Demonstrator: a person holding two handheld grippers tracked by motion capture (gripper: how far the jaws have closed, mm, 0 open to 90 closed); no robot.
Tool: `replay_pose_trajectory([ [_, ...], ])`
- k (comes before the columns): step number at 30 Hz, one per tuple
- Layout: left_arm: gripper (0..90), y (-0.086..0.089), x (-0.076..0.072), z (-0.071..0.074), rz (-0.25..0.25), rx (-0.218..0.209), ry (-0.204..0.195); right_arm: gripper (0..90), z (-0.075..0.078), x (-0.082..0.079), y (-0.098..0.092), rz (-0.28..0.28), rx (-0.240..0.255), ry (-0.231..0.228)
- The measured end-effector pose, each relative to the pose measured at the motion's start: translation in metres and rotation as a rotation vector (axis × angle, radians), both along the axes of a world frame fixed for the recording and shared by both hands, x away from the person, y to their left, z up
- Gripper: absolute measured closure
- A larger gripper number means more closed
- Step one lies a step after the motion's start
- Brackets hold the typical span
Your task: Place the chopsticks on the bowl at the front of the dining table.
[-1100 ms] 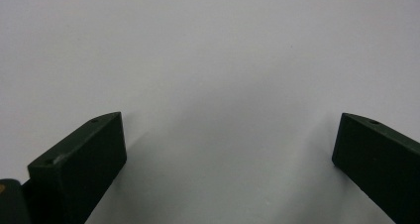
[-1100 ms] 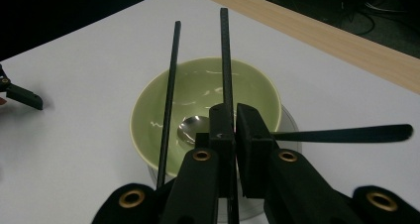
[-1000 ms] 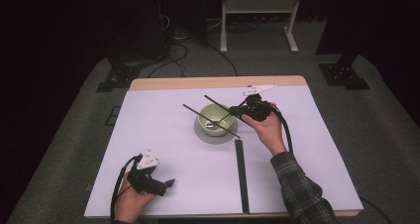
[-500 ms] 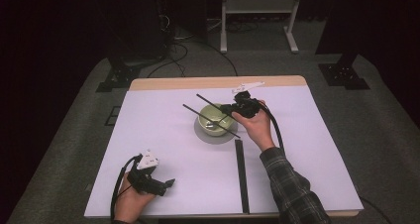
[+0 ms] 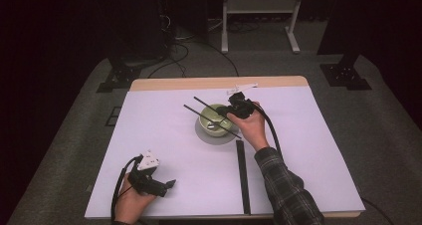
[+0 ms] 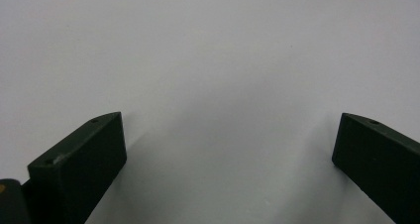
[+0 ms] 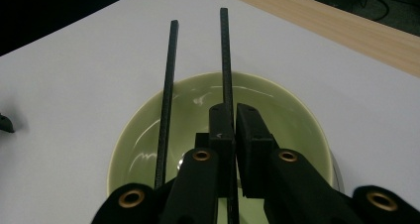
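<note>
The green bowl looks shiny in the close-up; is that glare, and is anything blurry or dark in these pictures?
Right gripper view: yes, pale streaks of reflected light on the green bowl, with the right hand-held gripper close and soft. Left gripper view: a soft shadow on the white table cover between the black jaws. High view: lit table, near-black surroundings.

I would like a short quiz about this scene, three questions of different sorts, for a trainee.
1. True or false: the right gripper is shut on a chopstick.
2. Which colour has the bowl? A red, B green, C blue.
3. Fill in: the left gripper rests with its jaws ____.

Key: 1 true. 2 B. 3 open; nothing is between them, as the left gripper view shows.
</note>
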State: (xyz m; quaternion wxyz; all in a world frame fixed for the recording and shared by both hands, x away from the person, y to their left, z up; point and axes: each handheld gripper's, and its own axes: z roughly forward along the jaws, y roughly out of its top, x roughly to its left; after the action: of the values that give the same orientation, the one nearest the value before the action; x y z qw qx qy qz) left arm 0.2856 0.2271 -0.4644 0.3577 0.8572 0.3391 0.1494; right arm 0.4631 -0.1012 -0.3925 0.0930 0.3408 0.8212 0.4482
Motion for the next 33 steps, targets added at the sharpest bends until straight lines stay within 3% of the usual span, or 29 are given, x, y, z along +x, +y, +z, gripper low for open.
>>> replay_pose_trajectory([
  [14, 0.0, 0.0, 0.0, 0.0, 0.0, 0.0, 0.0, 85.4, -0.005, 0.003, 0.006, -0.003, -0.01, 0.004],
  [24, 0.0, 0.0, 0.0, 0.0, -0.001, 0.002, 0.0, 78.1, -0.002, -0.001, 0.006, 0.01, -0.022, -0.015],
  [29, 0.0, 0.0, 0.0, 0.0, -0.001, 0.002, -0.001, 83.2, 0.008, -0.01, -0.002, 0.015, -0.009, -0.038],
  [33, 0.0, 0.0, 0.0, 0.0, -0.001, 0.003, -0.001, 89.8, 0.013, -0.02, -0.016, 0.019, 0.006, -0.028],
])
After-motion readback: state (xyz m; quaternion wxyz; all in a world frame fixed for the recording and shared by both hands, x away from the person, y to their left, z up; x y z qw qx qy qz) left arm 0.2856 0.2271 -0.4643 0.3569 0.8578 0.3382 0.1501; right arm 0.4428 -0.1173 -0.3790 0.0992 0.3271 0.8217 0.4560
